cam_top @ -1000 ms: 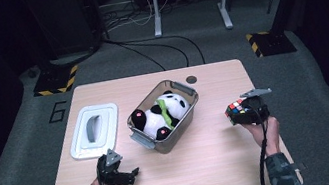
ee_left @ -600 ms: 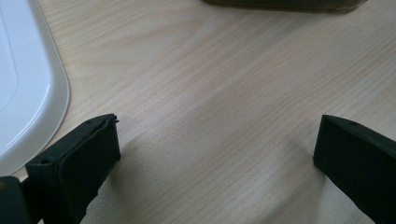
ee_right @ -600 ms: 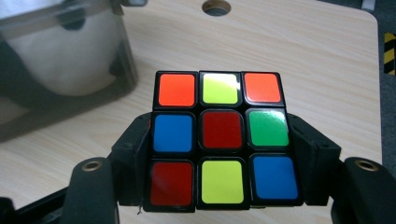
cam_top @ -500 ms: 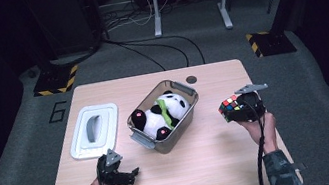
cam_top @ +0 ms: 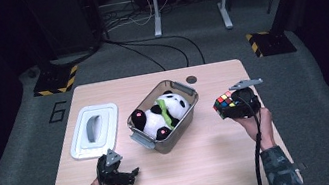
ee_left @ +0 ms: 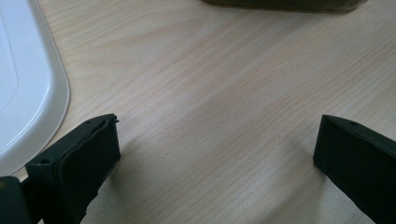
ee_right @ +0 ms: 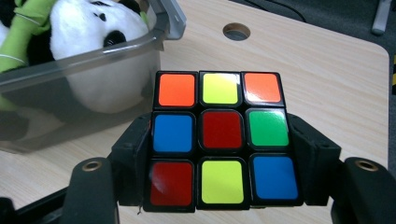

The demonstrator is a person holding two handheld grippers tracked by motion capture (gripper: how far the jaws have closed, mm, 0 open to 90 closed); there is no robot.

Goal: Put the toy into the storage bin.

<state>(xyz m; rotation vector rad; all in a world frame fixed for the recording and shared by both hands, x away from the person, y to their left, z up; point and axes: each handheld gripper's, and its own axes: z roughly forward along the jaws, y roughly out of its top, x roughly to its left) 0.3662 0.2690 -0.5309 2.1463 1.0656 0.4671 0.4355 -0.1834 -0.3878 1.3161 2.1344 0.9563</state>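
A: Nearest the bottom edge of the high view, what is the left gripper [cam_top: 124, 174] doing?

B: It rests low on the desk [cam_top: 215, 165], lower left of the frame. In the left gripper view its fingers [ee_left: 79, 163] are spread wide with bare wood between them, pinching nothing. I judge it is parked clear of the work.

A: And the right gripper [cam_top: 238, 105]?

B: At the right middle of the high view, in the person's right hand [cam_top: 255, 123]. Its fingers [ee_right: 133, 168] are pinching the puzzle cube [ee_right: 222, 137] by two opposite sides, so the coloured face looks straight at the right gripper view. A side grip like that probably leaves the bottom free for setting it down.

A: So the cube is off the desk?

B: It looks lifted, just right of the clear bin [cam_top: 190, 106], which sits mid-frame, turned at an angle.

A: What's in the bin?

B: A plush panda [cam_top: 166, 115] with a green piece on it, taking up most of the room. My guess is the cube goes in beside it; space is tight.

A: Further left?

B: The white lid [cam_top: 94, 131] lies flat on the desk, apart from the bin, likely waiting to close it. At the far edge there's a round cable hole [cam_top: 191, 79].
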